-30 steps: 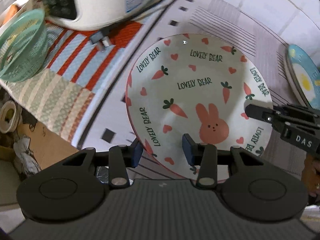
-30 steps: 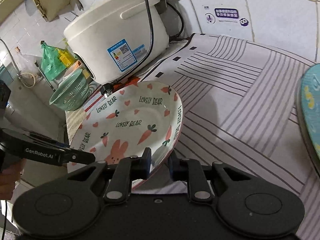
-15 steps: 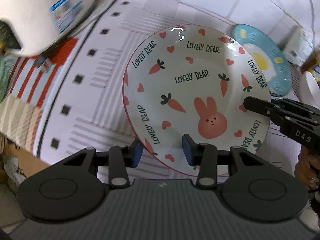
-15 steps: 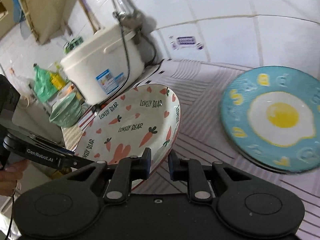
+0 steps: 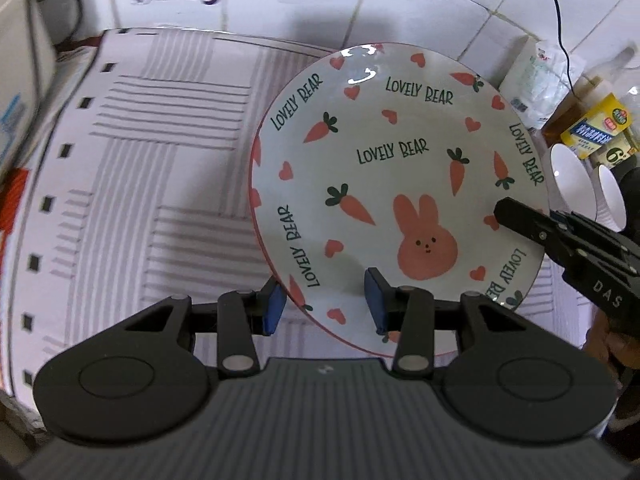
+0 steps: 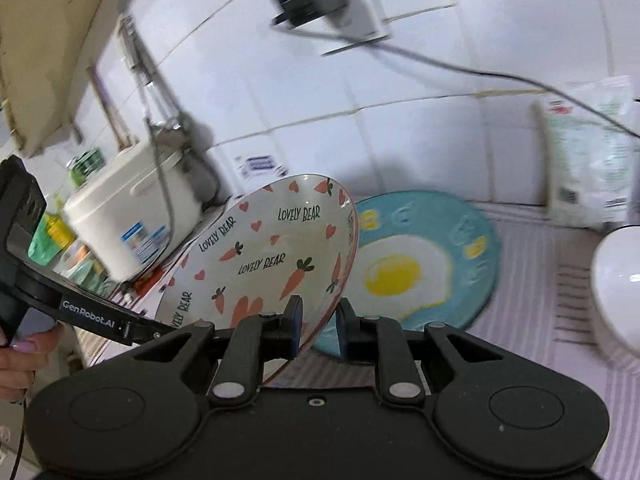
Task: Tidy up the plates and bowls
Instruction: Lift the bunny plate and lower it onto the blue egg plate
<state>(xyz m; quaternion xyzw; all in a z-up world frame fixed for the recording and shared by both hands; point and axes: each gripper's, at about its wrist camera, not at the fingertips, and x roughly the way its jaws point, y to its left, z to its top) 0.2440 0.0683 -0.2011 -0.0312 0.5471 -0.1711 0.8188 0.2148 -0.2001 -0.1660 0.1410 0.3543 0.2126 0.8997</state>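
Observation:
A white plate with carrots, hearts and a pink rabbit is held in the air over the striped cloth by both grippers. My left gripper is shut on its near rim. My right gripper is shut on its right rim; its black fingers show at the plate's right edge in the left wrist view. In the right wrist view the plate is tilted, and a blue plate with a fried-egg design lies on the cloth just behind it.
A white rice cooker stands at the left by the tiled wall. White bowls and a white bowl's rim are at the right. Bags and bottles stand at the back right. A striped cloth covers the counter.
Both grippers have carried the rabbit plate to the right, away from the rice cooker and colander, towards the blue egg plate. Both grips are unchanged.

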